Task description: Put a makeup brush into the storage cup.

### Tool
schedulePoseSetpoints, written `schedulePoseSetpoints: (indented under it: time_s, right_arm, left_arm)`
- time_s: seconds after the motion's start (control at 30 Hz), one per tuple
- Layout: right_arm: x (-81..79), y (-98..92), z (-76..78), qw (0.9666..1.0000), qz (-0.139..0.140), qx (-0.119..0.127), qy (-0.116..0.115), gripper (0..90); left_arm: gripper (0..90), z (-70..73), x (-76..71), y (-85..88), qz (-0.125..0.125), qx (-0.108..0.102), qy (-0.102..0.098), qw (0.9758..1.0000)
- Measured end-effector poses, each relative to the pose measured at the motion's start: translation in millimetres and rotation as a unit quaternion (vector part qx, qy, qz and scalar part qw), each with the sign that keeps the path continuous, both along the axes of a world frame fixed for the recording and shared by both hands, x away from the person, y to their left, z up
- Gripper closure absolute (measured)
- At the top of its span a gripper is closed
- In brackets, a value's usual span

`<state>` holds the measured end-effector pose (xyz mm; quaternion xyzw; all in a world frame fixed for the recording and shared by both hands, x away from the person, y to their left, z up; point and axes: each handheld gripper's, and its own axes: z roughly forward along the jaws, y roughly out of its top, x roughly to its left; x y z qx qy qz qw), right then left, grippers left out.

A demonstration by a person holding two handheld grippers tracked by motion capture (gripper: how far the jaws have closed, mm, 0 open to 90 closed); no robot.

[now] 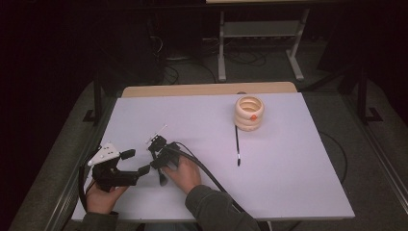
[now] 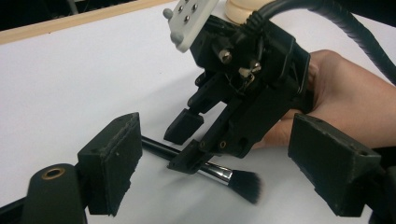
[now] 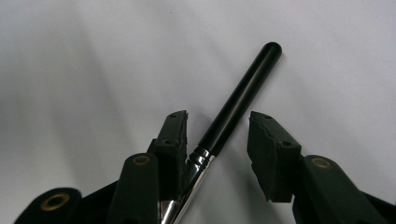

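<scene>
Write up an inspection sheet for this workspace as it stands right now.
Surface: white table, wooden strip along its far edge.
Job's things: black makeup brush lies flat on the table, between the right gripper fingers; no firm clamp visible.
Clutter: beige ringed holder stands upright at the far side; thin black brush lies just in front of it.
Grippers: right gripper part open, straddling the brush; left gripper open, nothing between its fingers.
Cables: black cable trails from the right gripper.
Surroundings: dark room, grey floor, metal stand behind.

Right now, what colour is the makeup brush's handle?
Glossy black handle with a silver metal ferrule, clearest in the right gripper view.
</scene>
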<state>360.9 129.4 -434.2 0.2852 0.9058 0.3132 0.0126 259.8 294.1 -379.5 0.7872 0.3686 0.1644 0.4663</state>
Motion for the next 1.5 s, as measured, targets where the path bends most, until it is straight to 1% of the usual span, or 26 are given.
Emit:
schedulePoseSetpoints:
  time_s: [0.13, 0.2, 0.33, 0.6, 0.63, 0.67, 0.73, 0.8, 0.83, 0.87, 0.97, 1.03, 1.17, 1.27, 1.3, 1.43, 1.5]
  right_arm:
    - [-2.6, 1.5, 0.2, 0.9999, -0.002, -0.008, -0.01, 59.9]
    - [-4.0, 2.1, -0.5, 0.9997, 0.002, -0.013, -0.022, 61.2]
    - [-8.7, 2.9, -2.1, 0.9987, 0.0, -0.02, -0.047, 63.4]
    - [-9.8, 3.1, -2.3, 0.9986, -0.005, -0.02, -0.049, 67.2]
    - [-9.6, 3.0, -2.5, 0.9984, -0.007, -0.022, -0.052, 68.5]
    - [-10.8, 3.5, -1.9, 0.9984, -0.018, -0.022, -0.049, 69.8]
    - [-11.6, 4.4, -1.6, 0.9982, -0.02, -0.025, -0.052, 72.0]
    - [-10.5, 3.8, -1.8, 0.9983, -0.017, -0.024, -0.05, 77.4]
    - [-10.1, 3.5, -1.8, 0.9984, -0.018, -0.023, -0.049, 78.4]
    - [-8.3, 2.8, -2.7, 0.9982, -0.011, -0.023, -0.055, 78.5]
    - [-7.1, 2.3, -1.9, 0.9988, -0.009, -0.02, -0.045, 78.6]
    - [-5.4, 1.8, -1.6, 0.9989, -0.006, -0.02, -0.042, 78.7]
    - [-2.3, -1.4, -0.5, 0.9995, -0.001, -0.015, -0.028, 78.8]
    - [-1.1, -5.2, 1.2, 0.9992, 0.006, -0.024, -0.03, 78.8]
    - [-0.6, -6.7, 1.8, 0.9993, 0.009, -0.024, -0.027, 78.8]
    - [-0.4, -13.5, 7.6, 0.9995, 0.018, -0.014, -0.023, 78.8]
    - [-1.2, -16.6, 11.6, 0.9993, 0.025, -0.014, -0.025, 78.8]
  left_arm:
    - [17.2, 0.4, -0.3, -0.4, -0.002, 0.003, 0.0, 1.0]
    - [17.2, 0.3, -0.3, -0.4, 0.0, -0.001, -0.001, 1.0]
    - [17.2, 0.2, -0.1, -0.2, -0.001, 0.001, -0.001, 1.0]
    - [17.2, 0.6, -0.2, 0.4, 0.0, -0.001, -0.002, 1.0]
    - [17.2, 0.6, -0.1, 0.5, 0.0, -0.001, -0.002, 1.0]
    - [17.2, 0.6, -0.2, 0.4, 0.001, -0.002, -0.002, 1.0]
    - [17.2, 0.7, -0.2, 0.4, 0.001, -0.001, -0.002, 1.0]
    - [17.2, 0.6, -0.1, 0.6, 0.0, -0.001, -0.002, 1.0]
    - [17.2, 0.5, -0.1, 0.6, 0.0, -0.002, -0.002, 1.0]
    - [17.2, 0.7, -0.1, 1.0, 0.0, -0.001, -0.003, 1.0]
    - [17.2, 1.2, -0.1, 2.0, 0.001, 0.001, -0.002, 1.0]
    - [17.2, 1.2, -0.2, 2.4, 0.003, -0.001, 0.0, 1.0]
    - [17.2, 1.0, 0.7, 4.4, 0.004, -0.002, -0.002, 1.0]
    - [17.2, 1.1, 0.9, 4.9, 0.005, -0.004, -0.001, 1.0]
    - [17.2, 1.1, 0.9, 4.8, 0.005, -0.004, -0.001, 1.0]
    - [17.2, 1.4, 0.7, 4.7, 0.004, -0.002, -0.002, 1.0]
    - [17.2, 1.4, 0.8, 4.7, 0.004, -0.001, -0.002, 1.0]
